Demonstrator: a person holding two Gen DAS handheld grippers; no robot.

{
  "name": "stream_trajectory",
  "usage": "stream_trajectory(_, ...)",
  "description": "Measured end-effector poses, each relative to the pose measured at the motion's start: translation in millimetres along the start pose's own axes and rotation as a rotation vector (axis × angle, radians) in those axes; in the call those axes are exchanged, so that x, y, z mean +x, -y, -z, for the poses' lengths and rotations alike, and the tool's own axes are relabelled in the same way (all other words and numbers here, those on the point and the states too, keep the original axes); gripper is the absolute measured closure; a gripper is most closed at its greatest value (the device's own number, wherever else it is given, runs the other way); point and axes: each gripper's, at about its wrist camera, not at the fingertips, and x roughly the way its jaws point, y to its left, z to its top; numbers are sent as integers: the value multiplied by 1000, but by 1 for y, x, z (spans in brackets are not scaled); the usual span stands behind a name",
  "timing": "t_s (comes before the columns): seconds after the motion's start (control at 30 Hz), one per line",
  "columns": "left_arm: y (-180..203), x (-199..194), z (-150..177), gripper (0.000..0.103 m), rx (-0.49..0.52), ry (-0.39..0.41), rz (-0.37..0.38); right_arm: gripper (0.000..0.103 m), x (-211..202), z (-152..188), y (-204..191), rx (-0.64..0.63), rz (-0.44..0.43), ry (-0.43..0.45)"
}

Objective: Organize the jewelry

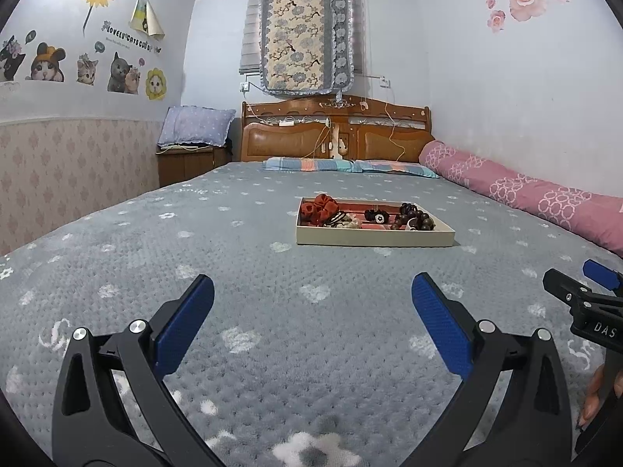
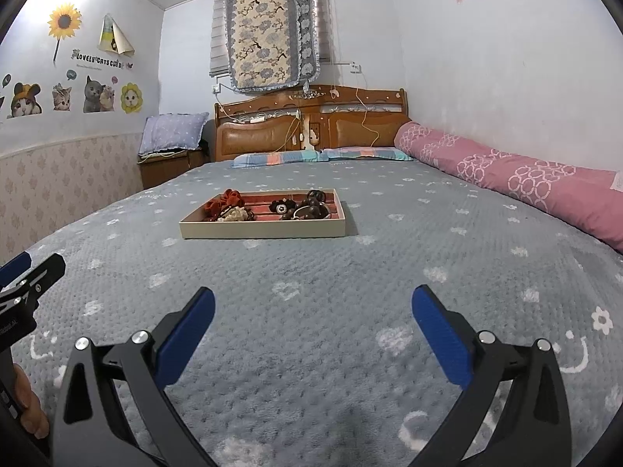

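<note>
A shallow cream tray (image 1: 373,236) with a red lining lies on the grey blanket (image 1: 272,311) in mid-bed; it also shows in the right wrist view (image 2: 263,230). It holds red scrunchies (image 1: 321,207), a brown bead bracelet (image 1: 414,220), a dark hair tie (image 1: 377,216) and pale beads (image 1: 348,222). My left gripper (image 1: 311,292) is open and empty, well short of the tray. My right gripper (image 2: 313,303) is open and empty too, also short of the tray. Each gripper shows at the edge of the other's view.
A rolled pink quilt (image 1: 525,190) lies along the right wall. Striped pillows (image 1: 350,165) sit by the wooden headboard (image 1: 335,132). A nightstand with a purple pillow (image 1: 194,126) stands at the left of the bed.
</note>
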Motion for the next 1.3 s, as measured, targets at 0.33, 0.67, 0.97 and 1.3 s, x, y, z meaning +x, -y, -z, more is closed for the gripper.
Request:
stream_trajectory(0.33, -1, 1, -1, 5, -2, -7, 1, 4, 1, -1, -1, -6, 2, 1)
stream_trajectory(0.67, -1, 1, -1, 5, -2, -6, 2, 4, 2, 0, -2, -10, 4, 3)
stream_trajectory(0.97, -1, 1, -1, 5, -1, -7, 1, 4, 1, 0, -3, -11, 4, 3)
stream_trajectory(1.3, -1, 1, -1, 5, -1, -6, 1, 4, 1, 0, -3, -12, 5, 4)
